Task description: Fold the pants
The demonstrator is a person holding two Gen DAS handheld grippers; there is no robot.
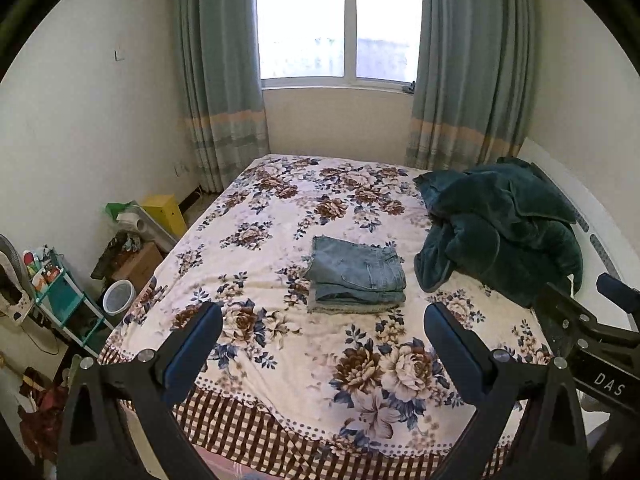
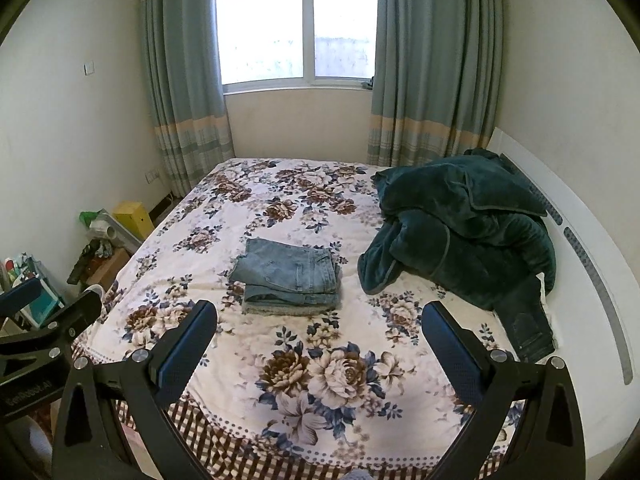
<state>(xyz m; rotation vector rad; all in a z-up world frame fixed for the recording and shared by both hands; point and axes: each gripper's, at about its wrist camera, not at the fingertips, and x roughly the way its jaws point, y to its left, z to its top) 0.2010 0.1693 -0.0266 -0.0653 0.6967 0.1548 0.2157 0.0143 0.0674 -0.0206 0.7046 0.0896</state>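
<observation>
folded pants (image 1: 357, 274) lie mid-bed on floral sheet (image 1: 280, 208), well left of green blanket (image 1: 500, 232). left gripper (image 1: 323, 344) and right gripper (image 2: 320, 344) both released, empty, well short of pants. only right view shows dark jeans (image 2: 528, 326) under blanket edge

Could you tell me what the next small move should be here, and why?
Probably reach the right claw toward the dark pants lying under the green blanket by the bed's right edge. The light jeans already sit folded in a stack mid-bed, and both claws, left included, are open and empty.
</observation>
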